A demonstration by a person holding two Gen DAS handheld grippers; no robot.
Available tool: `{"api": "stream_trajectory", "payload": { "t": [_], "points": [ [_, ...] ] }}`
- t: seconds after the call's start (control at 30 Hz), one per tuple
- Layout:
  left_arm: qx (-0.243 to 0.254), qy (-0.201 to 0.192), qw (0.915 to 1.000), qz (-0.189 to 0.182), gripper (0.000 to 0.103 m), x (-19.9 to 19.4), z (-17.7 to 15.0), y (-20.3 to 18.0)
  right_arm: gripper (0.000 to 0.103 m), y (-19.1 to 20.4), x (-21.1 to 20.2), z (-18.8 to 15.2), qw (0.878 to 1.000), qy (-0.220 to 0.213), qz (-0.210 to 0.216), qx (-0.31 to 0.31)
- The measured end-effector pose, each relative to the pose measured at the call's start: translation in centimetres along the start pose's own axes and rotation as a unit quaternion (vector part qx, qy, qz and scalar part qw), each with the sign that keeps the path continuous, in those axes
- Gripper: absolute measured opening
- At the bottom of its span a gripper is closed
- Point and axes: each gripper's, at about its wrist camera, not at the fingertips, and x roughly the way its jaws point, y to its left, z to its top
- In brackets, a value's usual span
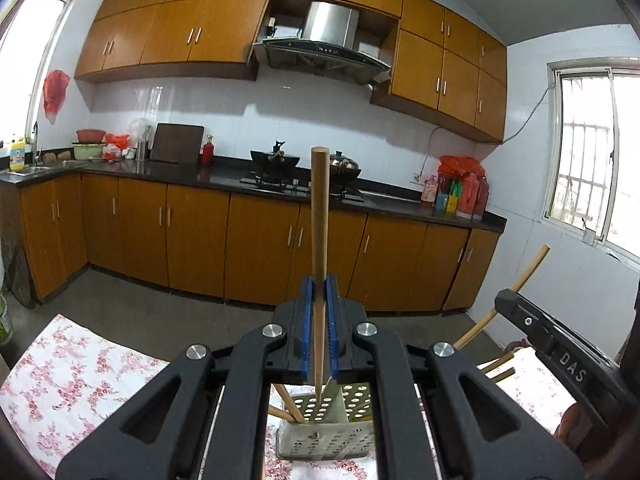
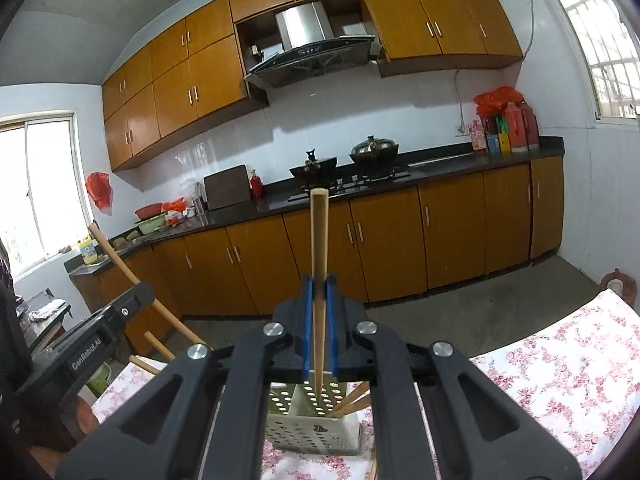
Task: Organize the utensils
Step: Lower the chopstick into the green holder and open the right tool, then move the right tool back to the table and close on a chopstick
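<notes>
My left gripper (image 1: 319, 292) is shut on a wooden chopstick (image 1: 320, 216) that stands upright, its thin tip pointing down into a white perforated utensil holder (image 1: 320, 440) on the table. My right gripper (image 2: 319, 290) is shut on another wooden chopstick (image 2: 319, 232), also upright, its tip over the same holder (image 2: 312, 432). Other chopsticks (image 1: 290, 408) lean inside the holder; they also show in the right wrist view (image 2: 354, 402). The right gripper's body (image 1: 560, 344) shows at the right of the left wrist view, the left gripper's body (image 2: 92, 340) at the left of the right wrist view.
The table carries a white cloth with pink flowers (image 1: 72, 376), also in the right wrist view (image 2: 568, 376). Behind are brown kitchen cabinets (image 1: 256, 240), a dark counter with a stove and pots (image 1: 276, 160), and bottles (image 1: 464, 196) at its right end.
</notes>
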Motion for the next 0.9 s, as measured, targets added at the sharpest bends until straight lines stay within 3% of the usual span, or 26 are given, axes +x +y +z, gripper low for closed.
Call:
{"api": "stream_trajectory", "payload": {
  "t": [0.37, 0.5, 0.9],
  "points": [
    [0.0, 0.031, 0.9995, -0.003, 0.007, 0.7, -1.0, 0.1, 0.008, 0.6, 1.3, -0.8, 1.0, 0.022, 0.002, -0.002],
    [-0.005, 0.05, 0.9987, -0.002, 0.008, 0.9, -1.1, 0.4, 0.014, 0.4, 0.8, -0.8, 1.0, 0.021, -0.005, 0.006],
    [-0.012, 0.044, 0.9986, 0.025, 0.009, -3.9, 0.1, 2.3, 0.023, -1.0, -5.6, -1.4, 0.999, 0.01, -0.041, 0.006]
  ]
}}
